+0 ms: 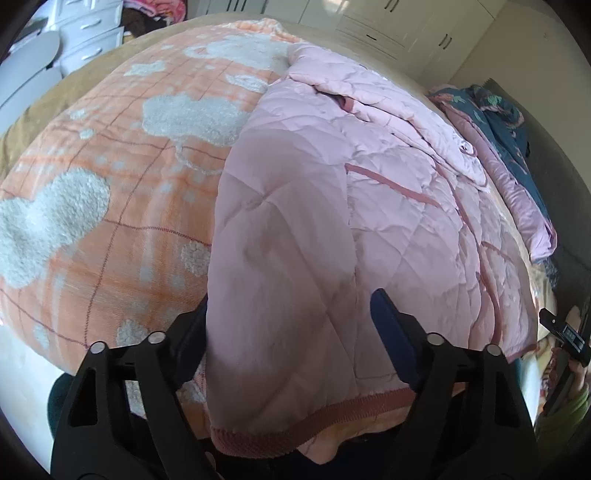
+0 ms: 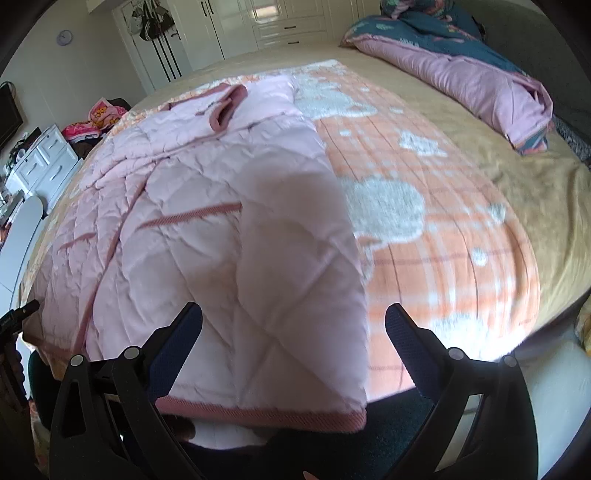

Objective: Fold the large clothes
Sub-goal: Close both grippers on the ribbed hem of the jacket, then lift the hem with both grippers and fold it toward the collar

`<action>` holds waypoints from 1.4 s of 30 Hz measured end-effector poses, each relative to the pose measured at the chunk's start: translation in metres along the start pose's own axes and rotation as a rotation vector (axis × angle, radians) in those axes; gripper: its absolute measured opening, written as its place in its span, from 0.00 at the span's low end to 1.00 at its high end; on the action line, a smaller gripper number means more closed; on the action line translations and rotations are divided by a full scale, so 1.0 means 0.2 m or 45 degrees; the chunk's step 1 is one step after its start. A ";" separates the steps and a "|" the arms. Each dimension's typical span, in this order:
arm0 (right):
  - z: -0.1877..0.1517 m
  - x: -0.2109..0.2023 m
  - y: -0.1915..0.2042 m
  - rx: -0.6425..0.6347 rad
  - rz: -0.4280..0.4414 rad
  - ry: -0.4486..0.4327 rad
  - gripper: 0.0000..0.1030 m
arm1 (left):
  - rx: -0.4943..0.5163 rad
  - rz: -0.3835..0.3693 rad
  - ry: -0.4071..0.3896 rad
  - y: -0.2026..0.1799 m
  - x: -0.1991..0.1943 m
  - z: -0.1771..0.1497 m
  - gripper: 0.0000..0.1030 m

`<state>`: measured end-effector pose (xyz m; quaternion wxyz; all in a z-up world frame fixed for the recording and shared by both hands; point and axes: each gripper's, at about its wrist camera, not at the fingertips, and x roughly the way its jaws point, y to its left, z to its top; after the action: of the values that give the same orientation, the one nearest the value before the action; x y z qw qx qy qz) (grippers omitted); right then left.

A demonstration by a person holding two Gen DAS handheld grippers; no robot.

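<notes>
A pink quilted jacket [image 1: 369, 192] with darker pink ribbed trim lies spread on an orange blanket with white fluffy shapes [image 1: 122, 184] on the bed. Its hem hangs over the near bed edge. My left gripper [image 1: 291, 317] is open, its fingers standing on both sides of the jacket's left hem corner. In the right wrist view the jacket [image 2: 192, 206] fills the left half, collar at the far end. My right gripper [image 2: 293, 325] is open around the jacket's right hem corner. Cloth lies between both pairs of jaws, not pinched.
A rolled pink and dark-blue floral quilt [image 2: 461, 74] lies at the far right of the bed. White drawers [image 2: 44, 162] and wardrobes [image 2: 258, 26] stand beyond the bed. The other gripper shows at the left wrist view's right edge [image 1: 565, 332].
</notes>
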<state>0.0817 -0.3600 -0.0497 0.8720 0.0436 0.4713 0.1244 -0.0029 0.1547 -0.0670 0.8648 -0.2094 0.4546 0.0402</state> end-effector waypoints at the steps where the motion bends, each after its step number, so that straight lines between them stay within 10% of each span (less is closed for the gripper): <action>1: -0.02 0.00 -0.01 0.006 0.005 0.011 0.96 | 0.007 0.001 -0.001 0.00 -0.01 0.00 0.64; 4: -0.07 0.02 -0.05 0.021 0.042 0.048 0.96 | 0.006 -0.026 0.002 0.00 -0.03 -0.01 0.49; 17: -0.24 0.15 -0.11 0.158 0.274 0.175 0.96 | 0.052 -0.027 0.070 -0.05 -0.03 -0.10 0.54; 23: -0.20 0.06 -0.05 0.131 0.380 0.096 0.43 | 0.056 -0.019 0.083 -0.06 -0.02 -0.10 0.66; 30: -0.12 0.02 -0.02 0.119 0.462 0.039 0.44 | 0.076 -0.002 0.093 -0.09 0.03 -0.09 0.72; 37: -0.12 0.16 -0.02 0.173 0.492 0.141 0.55 | 0.074 0.033 0.034 -0.12 -0.02 -0.06 0.17; 42: -0.06 0.06 -0.01 0.201 0.559 0.049 0.25 | 0.057 -0.027 -0.024 -0.13 -0.09 -0.01 0.10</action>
<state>0.0783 -0.3601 -0.0659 0.8088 0.2107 0.4754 0.2745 -0.0081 0.1325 -0.0440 0.8738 -0.1944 0.4451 0.0227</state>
